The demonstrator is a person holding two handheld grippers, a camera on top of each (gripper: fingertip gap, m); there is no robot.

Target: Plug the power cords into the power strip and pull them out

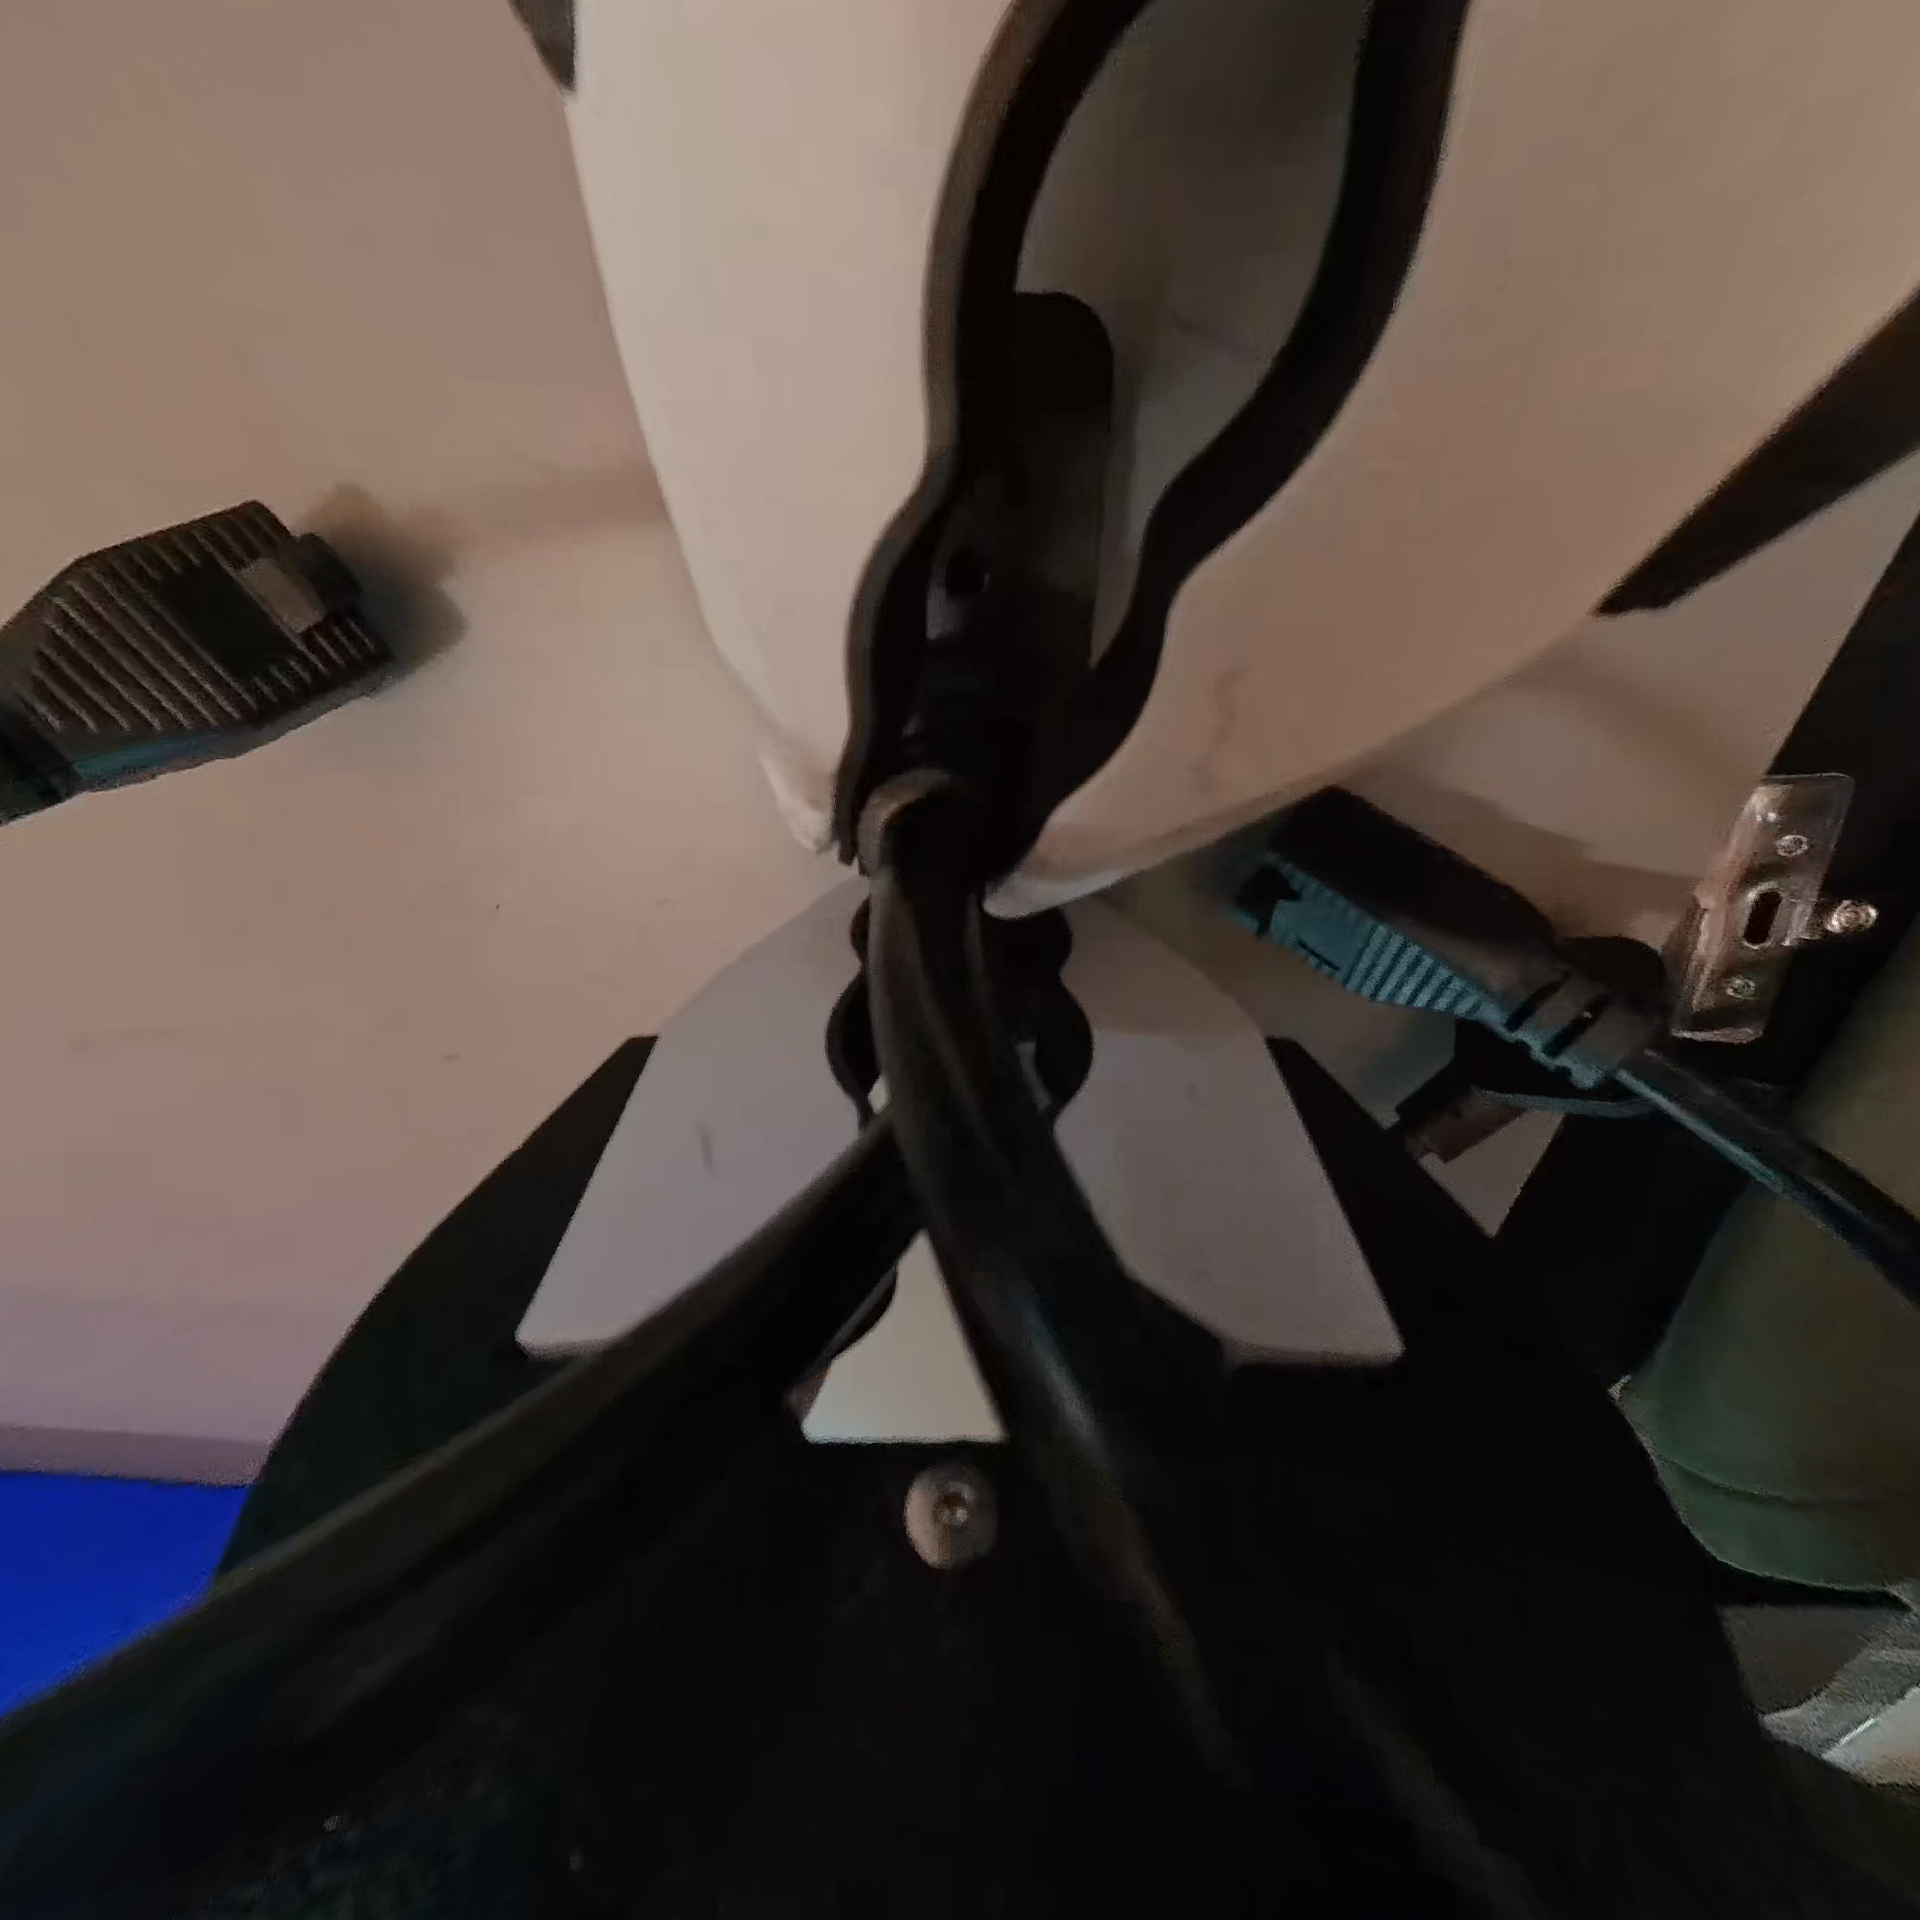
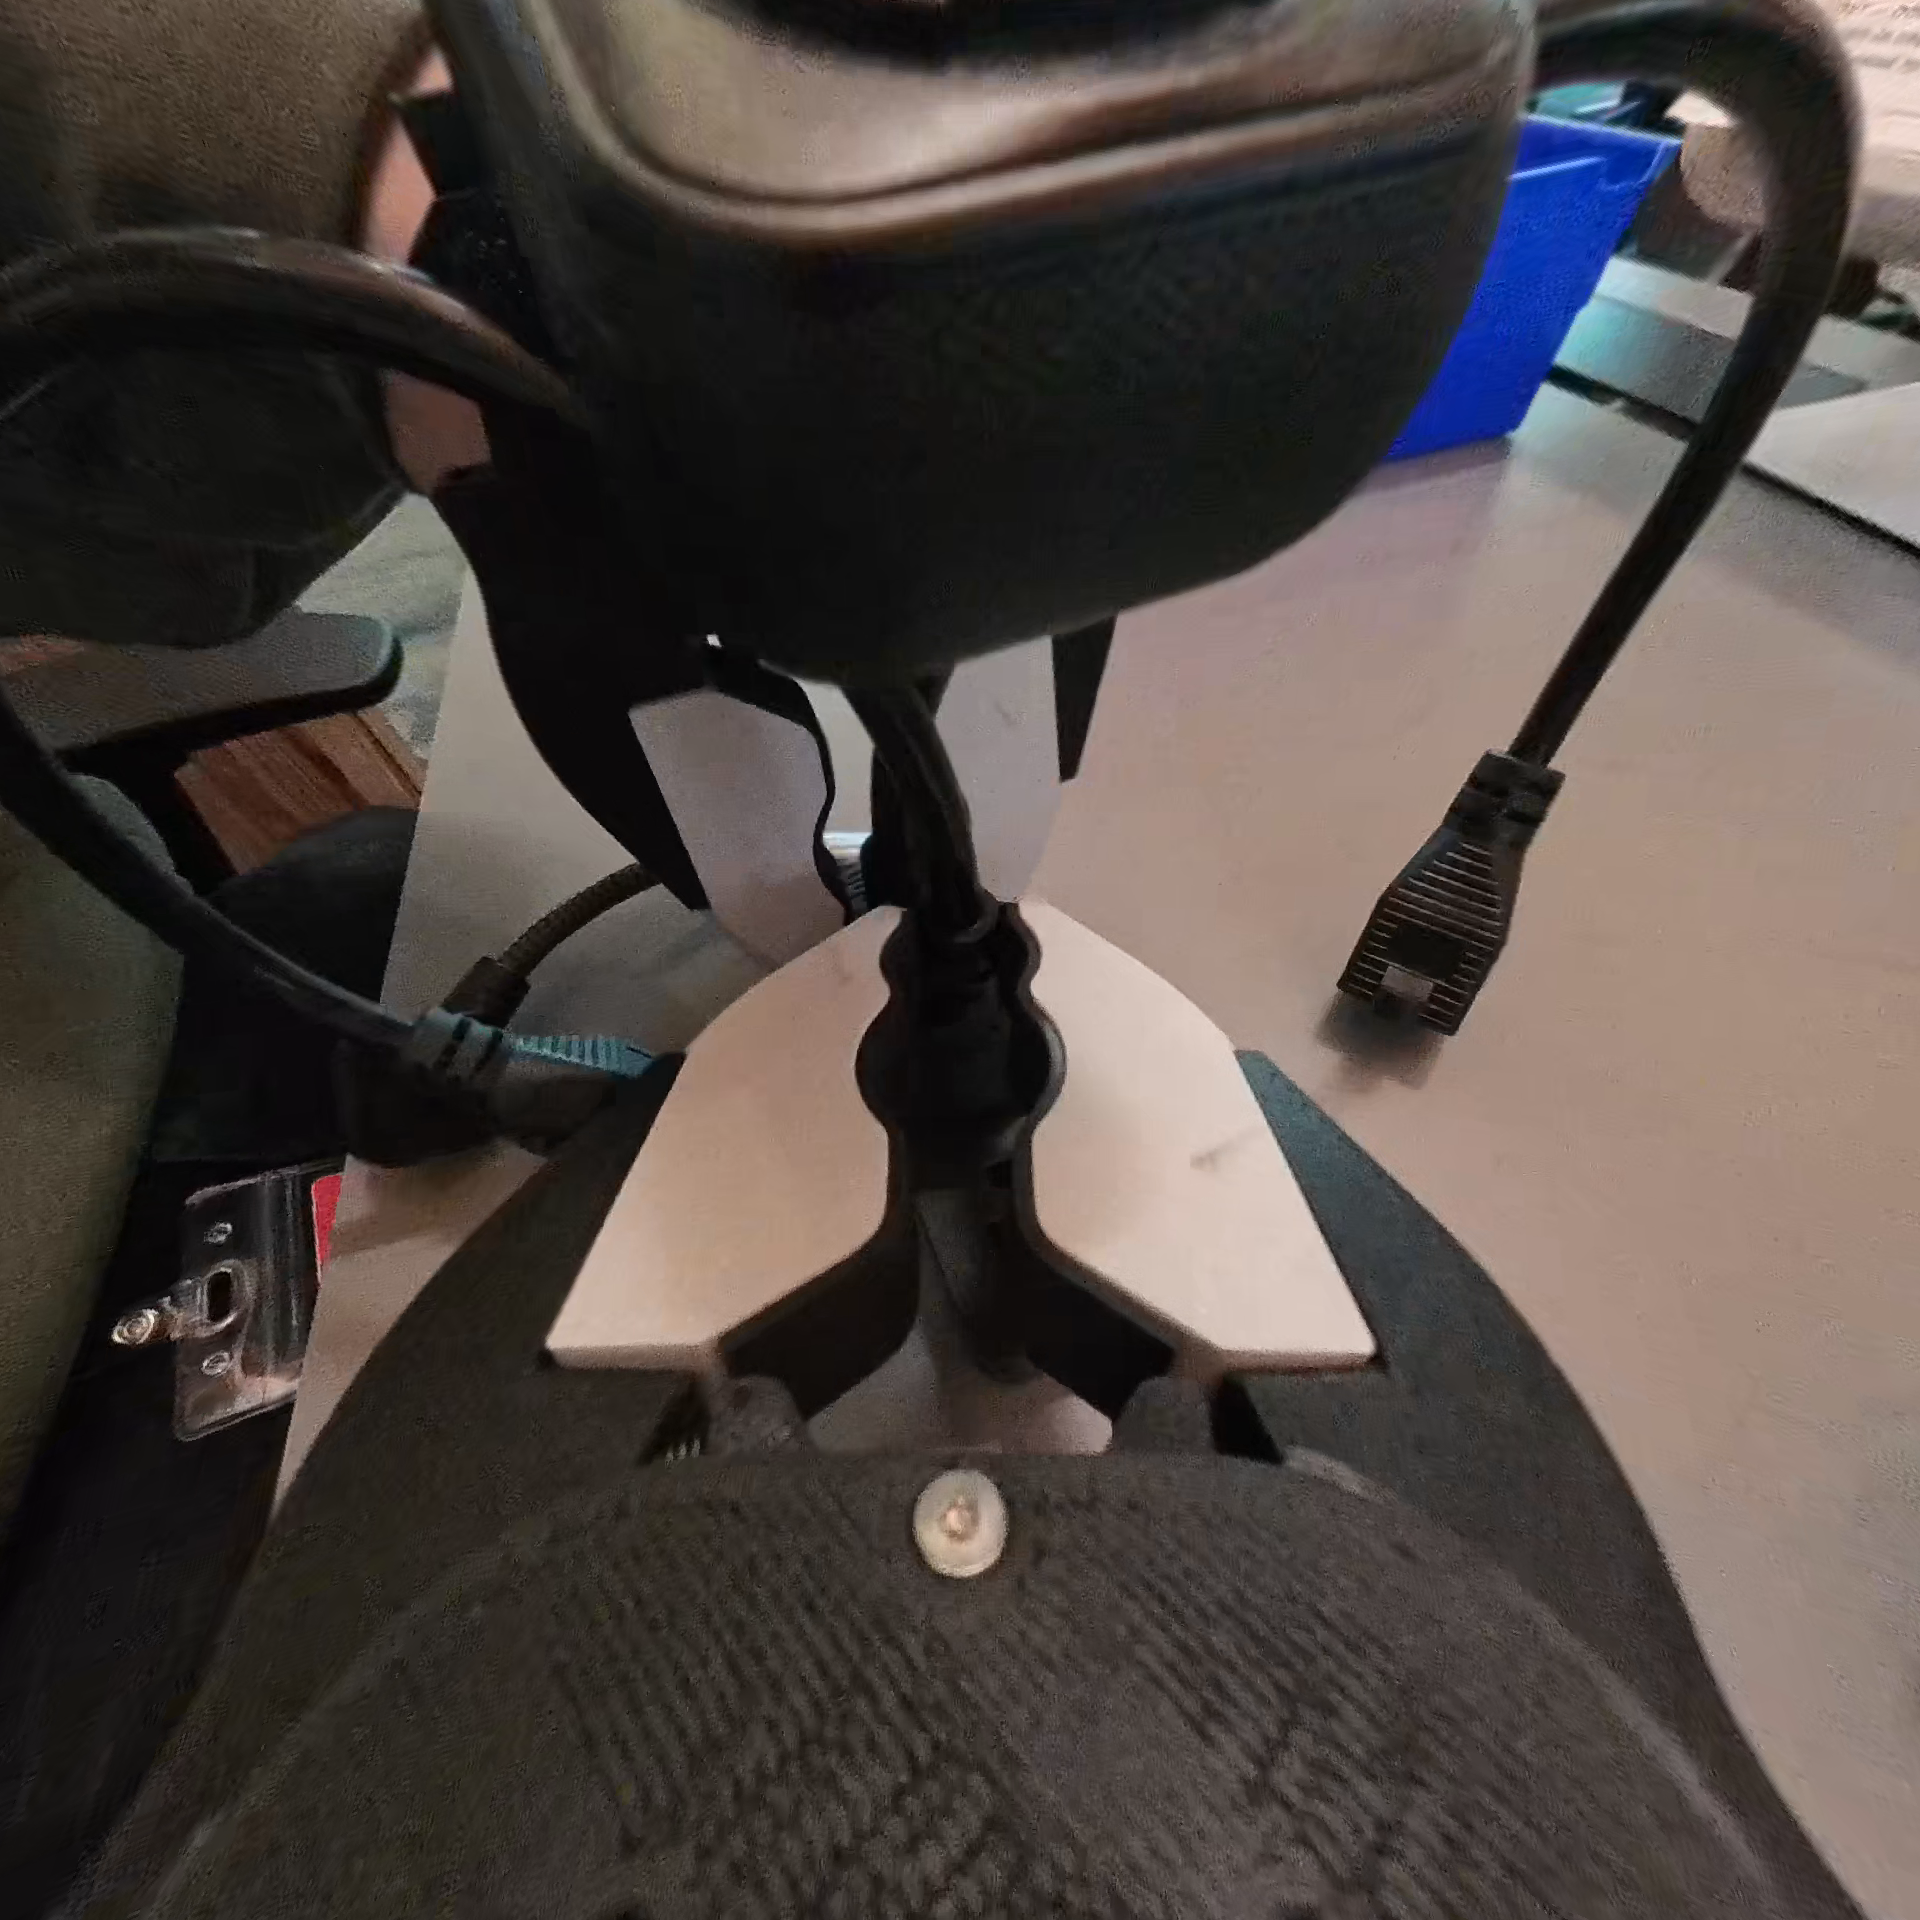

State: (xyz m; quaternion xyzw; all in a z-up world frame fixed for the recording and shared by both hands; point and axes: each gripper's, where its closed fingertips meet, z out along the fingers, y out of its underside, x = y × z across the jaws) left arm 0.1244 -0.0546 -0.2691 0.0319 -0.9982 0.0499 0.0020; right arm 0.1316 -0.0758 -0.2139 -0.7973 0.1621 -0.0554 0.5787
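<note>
A power cord (image 1: 966, 1049) runs between the fingers of both my claws, which meet tip to tip just above the desk (image 1: 312, 1091). My left claw (image 1: 951, 961) is closed tight on the black cable. My right claw (image 2: 951, 1049) pinches the same cord at its thick plug end. Off to one side, a second black connector (image 2: 1439, 925) lies flat on the pale desk. Another plug (image 2: 540, 1060) rests near the desk edge, beside a metal bracket (image 2: 234, 1299).

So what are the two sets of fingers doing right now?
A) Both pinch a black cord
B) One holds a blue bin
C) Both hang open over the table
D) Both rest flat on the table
A: in each wrist view the fingers close on a black cord, facing each other.
</note>
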